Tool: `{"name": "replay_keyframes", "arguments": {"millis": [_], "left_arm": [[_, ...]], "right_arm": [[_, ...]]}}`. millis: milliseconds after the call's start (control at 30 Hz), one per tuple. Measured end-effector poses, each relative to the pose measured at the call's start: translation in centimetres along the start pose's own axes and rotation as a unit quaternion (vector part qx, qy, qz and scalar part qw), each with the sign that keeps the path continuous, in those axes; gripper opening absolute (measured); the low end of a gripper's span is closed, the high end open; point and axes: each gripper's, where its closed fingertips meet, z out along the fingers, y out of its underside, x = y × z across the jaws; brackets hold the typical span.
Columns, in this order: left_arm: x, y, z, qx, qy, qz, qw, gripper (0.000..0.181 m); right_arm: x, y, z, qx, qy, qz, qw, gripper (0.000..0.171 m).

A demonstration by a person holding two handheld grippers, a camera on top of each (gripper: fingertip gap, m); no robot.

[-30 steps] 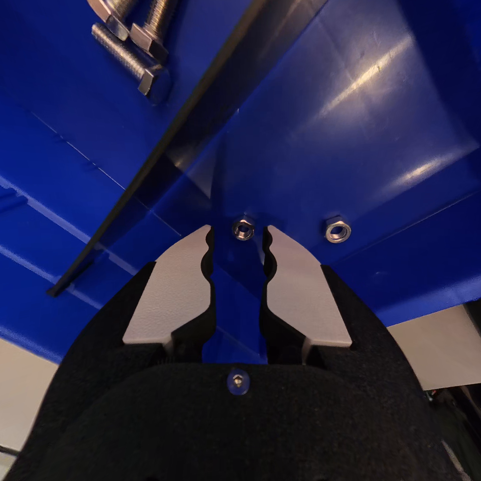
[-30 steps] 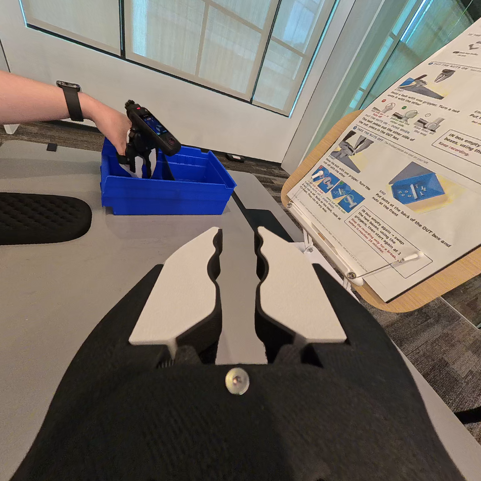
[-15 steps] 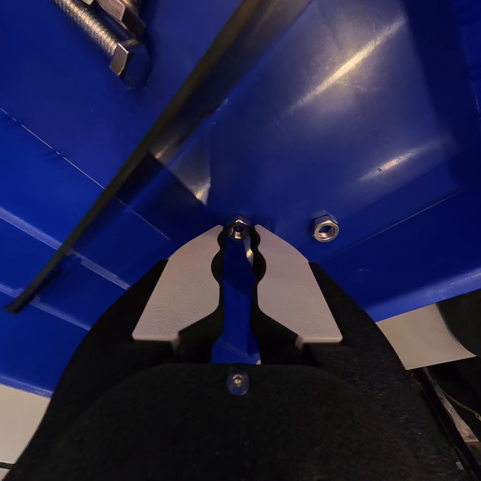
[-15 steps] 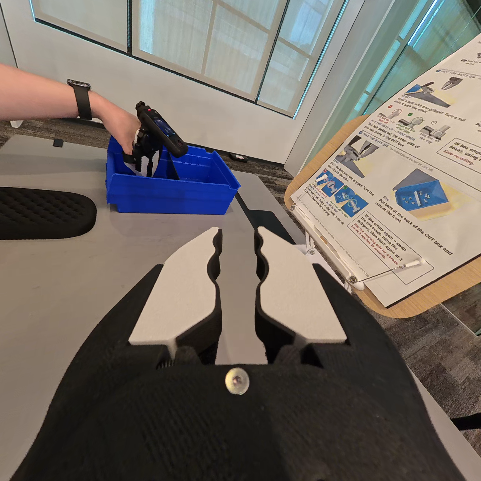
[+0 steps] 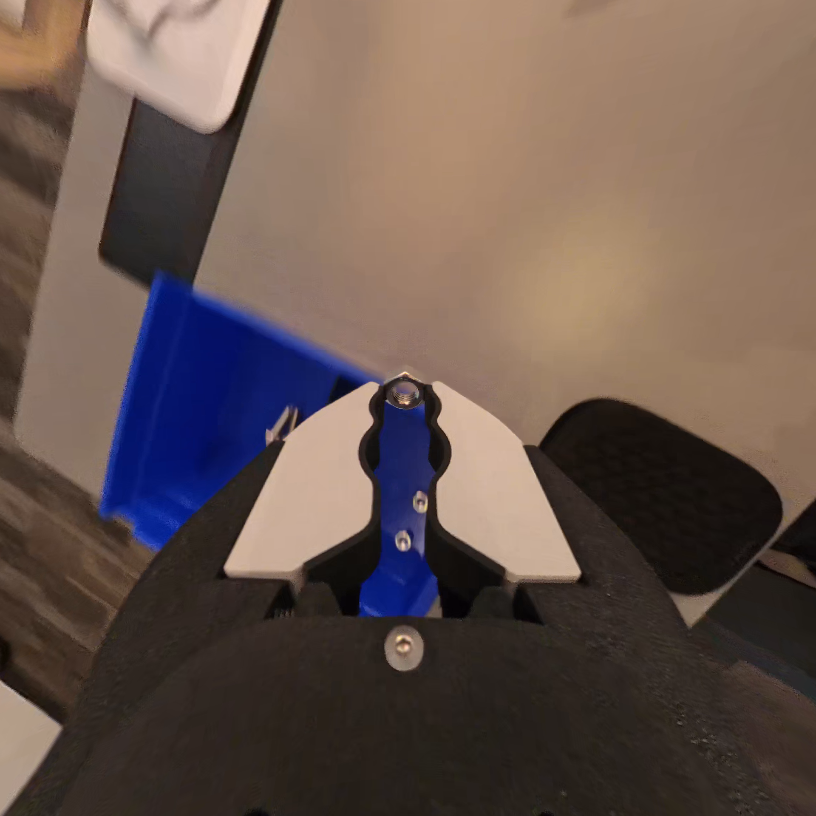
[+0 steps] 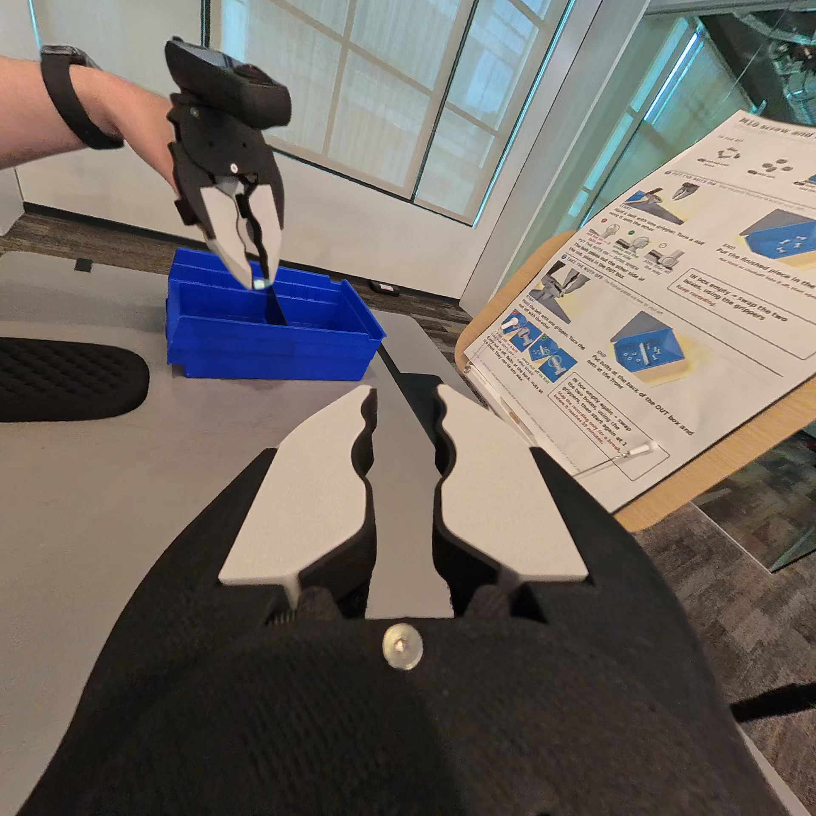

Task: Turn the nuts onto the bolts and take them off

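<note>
since a second ago the left gripper [image 5: 402,391] has come up out of the blue bin [image 6: 273,340], and the hex nut [image 5: 401,393] it was reaching for on the bin floor is now pinched at its very tips; the left wrist view, then filled with the bin's blue floor, now looks across the bin at the grey table [image 5: 530,176]. the right gripper [image 6: 404,395] has hardly shifted, sitting low centre in its own view over the table with its fingers parted by a narrow gap and nothing between them.

in the right wrist view the left gripper [image 6: 260,276] hangs in the upper left of the frame, tips down just above the bin, a small glint of metal at the tips.

by my reading the task is at an early step of one cycle: a nut is picked, but no bolt is held and nothing is threaded. two more nuts [image 5: 410,521] show blurred on the blue floor through the gap between the left fingers, and a bolt [image 5: 280,426], blurred, lies left of centre in that view. fetching a bolt, turning the nut on and taking it off all remain.

the held nut is small, silvery and six-sided, its threaded bore facing the camera, gripped only by its flanks at the extreme fingertips, a shallow hold that looks easy to lose.

an instruction sheet [image 6: 662,331] on a tilted board fills the right of the right wrist view.
</note>
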Motion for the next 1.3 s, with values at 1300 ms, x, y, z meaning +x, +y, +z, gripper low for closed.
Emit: {"name": "replay_keyframes", "arguments": {"millis": [1300], "left_arm": [[-8.1, -1.7, 5.2, -0.05, -0.043, -0.004, 0.998, 0.033]], "right_arm": [[1.7, 1.3, -5.4, -0.069, 0.014, 0.021, 0.997, 0.026]]}}
